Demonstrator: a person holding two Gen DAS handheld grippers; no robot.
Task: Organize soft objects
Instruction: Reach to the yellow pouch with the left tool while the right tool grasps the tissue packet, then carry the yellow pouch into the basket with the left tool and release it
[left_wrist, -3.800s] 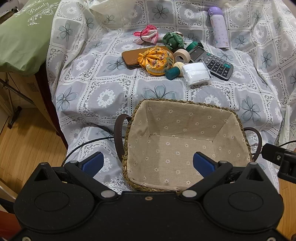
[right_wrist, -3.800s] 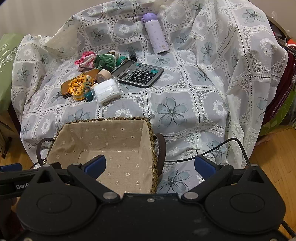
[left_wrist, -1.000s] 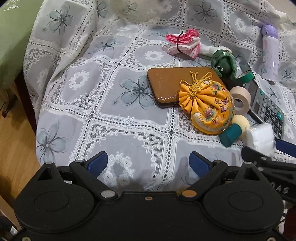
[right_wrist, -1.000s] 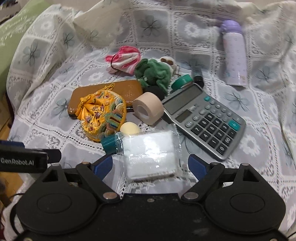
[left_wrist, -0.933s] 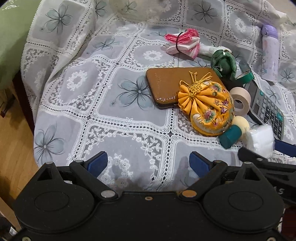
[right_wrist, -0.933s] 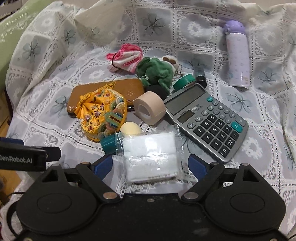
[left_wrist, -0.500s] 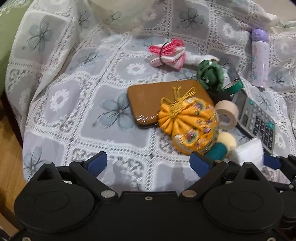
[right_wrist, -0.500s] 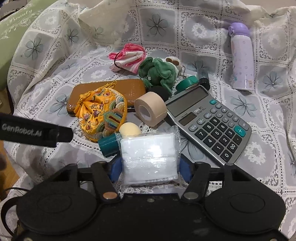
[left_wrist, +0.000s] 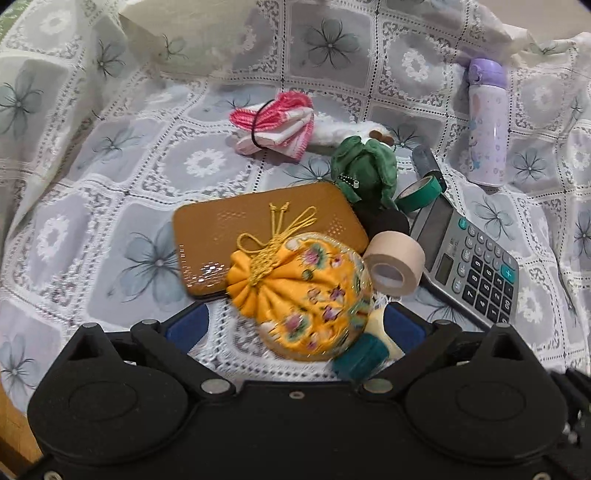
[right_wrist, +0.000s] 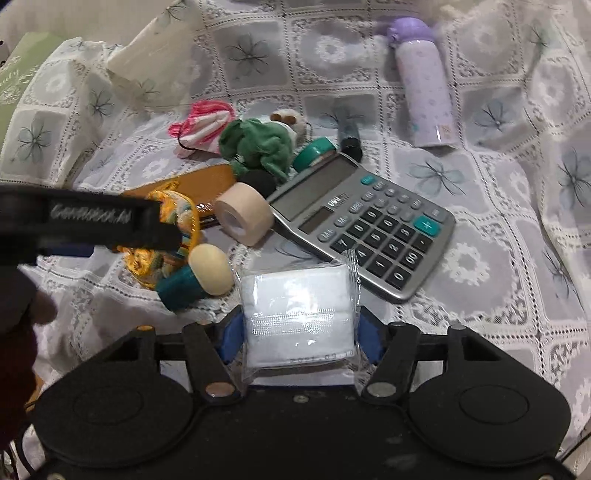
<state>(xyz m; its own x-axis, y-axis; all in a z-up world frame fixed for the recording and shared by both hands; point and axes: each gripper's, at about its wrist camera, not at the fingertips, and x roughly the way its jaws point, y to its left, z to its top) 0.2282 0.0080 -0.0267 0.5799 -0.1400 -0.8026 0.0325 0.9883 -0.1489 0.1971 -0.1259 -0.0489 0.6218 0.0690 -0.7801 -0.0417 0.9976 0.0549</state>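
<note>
My right gripper (right_wrist: 297, 338) is shut on a white cloth pack in clear plastic (right_wrist: 297, 317), held just above the lace cover. My left gripper (left_wrist: 295, 326) is open, its blue pads on either side of the yellow flowered pouch (left_wrist: 299, 293), which lies partly on a brown case (left_wrist: 266, 225). A pink folded cloth (left_wrist: 275, 127) and a green plush toy (left_wrist: 365, 170) lie farther back. The left gripper's body crosses the right wrist view (right_wrist: 85, 221) and hides part of the pouch (right_wrist: 177, 221).
Hard items lie around: a calculator (right_wrist: 364, 221), a beige tape roll (left_wrist: 395, 264), a green tape roll (left_wrist: 421, 192), a teal stamp with a cream knob (right_wrist: 199, 275), a purple bottle (left_wrist: 485, 122). A lace cover (left_wrist: 92, 221) spreads under everything.
My right gripper closed on the white pack and lifted it slightly. My left gripper moved forward and right until its open pads came either side of the yellow pouch.
</note>
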